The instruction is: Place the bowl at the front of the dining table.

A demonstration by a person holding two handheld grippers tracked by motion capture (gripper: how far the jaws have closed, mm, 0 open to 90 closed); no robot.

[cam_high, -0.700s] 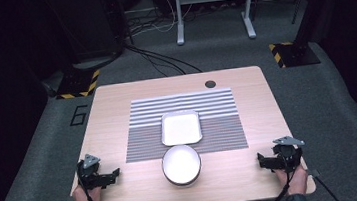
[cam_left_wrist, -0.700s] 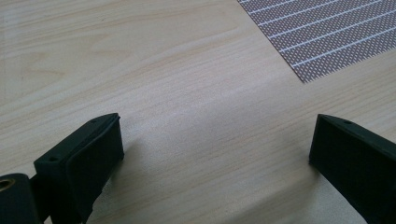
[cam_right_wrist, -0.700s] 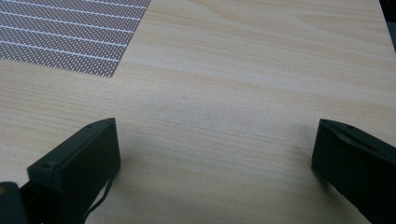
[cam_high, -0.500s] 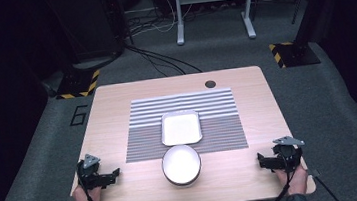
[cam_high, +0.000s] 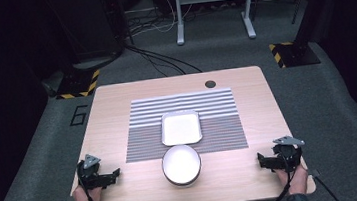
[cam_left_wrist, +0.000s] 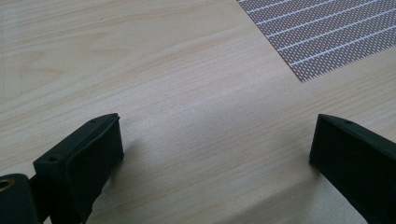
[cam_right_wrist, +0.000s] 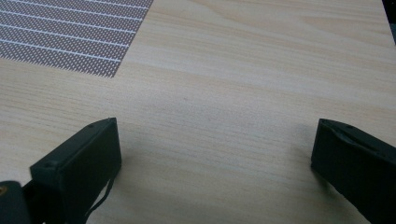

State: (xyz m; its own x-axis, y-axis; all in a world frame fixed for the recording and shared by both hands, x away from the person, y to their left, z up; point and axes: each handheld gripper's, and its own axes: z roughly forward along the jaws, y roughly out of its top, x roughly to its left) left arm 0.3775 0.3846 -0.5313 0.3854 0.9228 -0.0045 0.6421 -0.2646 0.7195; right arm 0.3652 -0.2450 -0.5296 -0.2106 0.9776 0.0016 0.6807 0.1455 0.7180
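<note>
- The black two-jaw left gripper (cam_high: pixel 105 178), held in a hand (cam_high: pixel 83 199) at the near left corner of the light wooden table (cam_high: pixel 116 99), lies low over the bare wood with its jaws pointing toward the table's middle.
- In the left gripper view its jaws stand spread wide, with bare wood between them and nothing pinched; a corner of the grey striped woven placemat (cam_left_wrist: pixel 327 32) shows ahead of them, well apart.
- On the near part of the table's middle, the round white bowl with a dark rim (cam_high: pixel 181 164) sits between the two grippers, just in front of the placemat's near edge and apart from both.
- Just beyond the bowl, the white rectangular tray with rounded corners (cam_high: pixel 181 128) rests on the placemat.
- The black two-jaw right gripper (cam_high: pixel 267 160), held in the other hand (cam_high: pixel 295 178) at the near right corner, also points inward.
- In the right gripper view its jaws gape wide over bare wood, gripping nothing and touching neither dish.
</note>
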